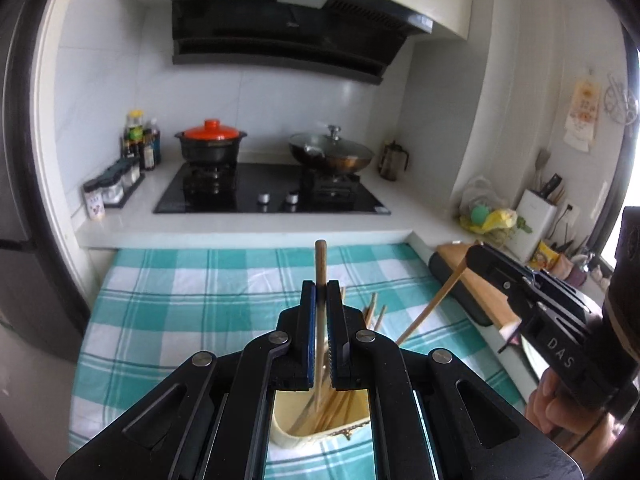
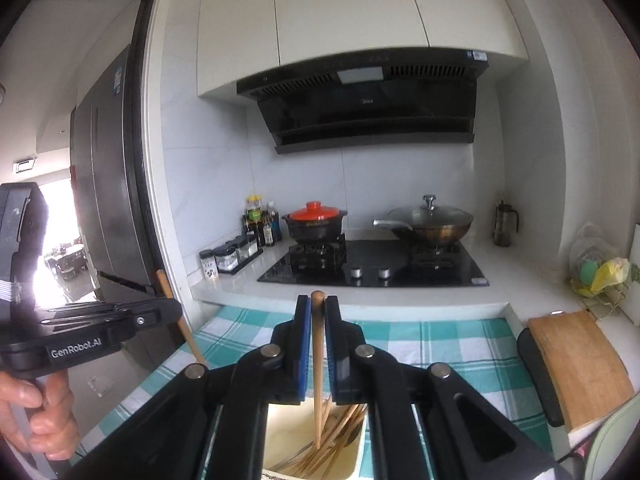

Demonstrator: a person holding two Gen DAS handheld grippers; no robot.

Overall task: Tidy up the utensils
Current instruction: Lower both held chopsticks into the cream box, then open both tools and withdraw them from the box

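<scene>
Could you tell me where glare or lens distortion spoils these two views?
Left wrist view: fisheye bends the countertop edge and dark corners vignette the frame; the window at far right blows out. Right wrist view: the doorway behind the left gripper is overexposed; the cabinets bow outward.

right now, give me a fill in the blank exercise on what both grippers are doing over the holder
1. Each gripper, left gripper and right gripper, is shut on one wooden ____.
2. The cream holder below them stands on a green and white ____ cloth.
3. The black clay pot on the stove has an ____ lid.
4. The wooden cutting board lies to the ____ of the holder.

Missing words: chopstick; checked; orange; right
</scene>
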